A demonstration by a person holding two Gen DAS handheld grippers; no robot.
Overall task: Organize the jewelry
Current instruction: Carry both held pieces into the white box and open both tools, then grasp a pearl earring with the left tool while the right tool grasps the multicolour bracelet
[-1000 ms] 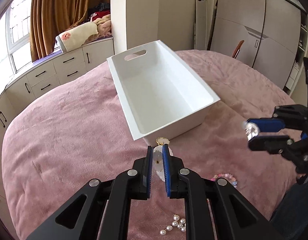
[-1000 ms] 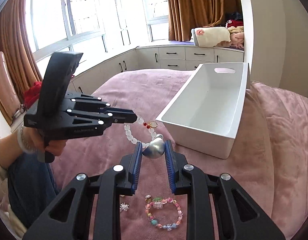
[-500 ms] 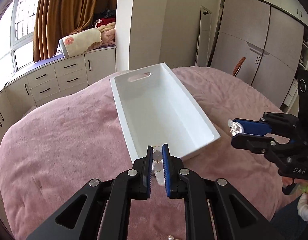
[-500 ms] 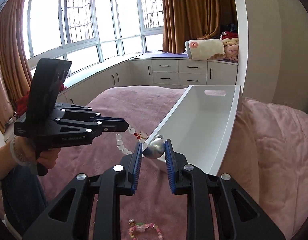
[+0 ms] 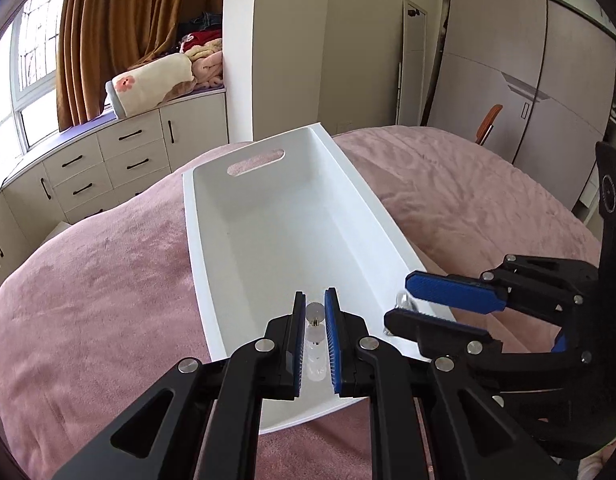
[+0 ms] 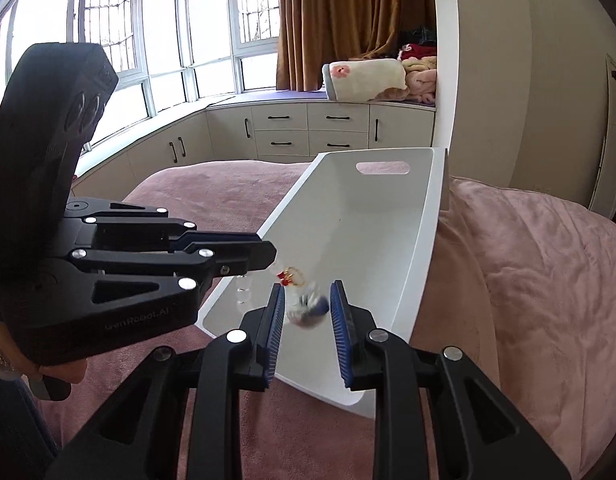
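A white bin (image 5: 268, 236) with a handle slot lies on the pink bed; it also shows in the right wrist view (image 6: 388, 240). My left gripper (image 5: 315, 320) is shut on a clear bead bracelet (image 5: 314, 334) above the bin's near end; the bracelet's red and gold charm (image 6: 291, 276) hangs from that gripper (image 6: 268, 258) in the right wrist view. My right gripper (image 6: 307, 304) stands open over the bin, and a blurred silver piece (image 6: 310, 310) is between its pads, seemingly loose. It shows beside the left one (image 5: 400, 304).
The pink blanket (image 5: 88, 280) covers the bed around the bin. Cream drawers (image 6: 308, 132) and a window seat with folded blankets (image 6: 368, 80) stand behind. A grey wardrobe (image 5: 528, 92) is at the far right.
Both grippers have moved forward from the bed surface to above the bin's near end. The right gripper has opened wider and the silver piece now looks blurred. Loose jewelry on the bed has left view.
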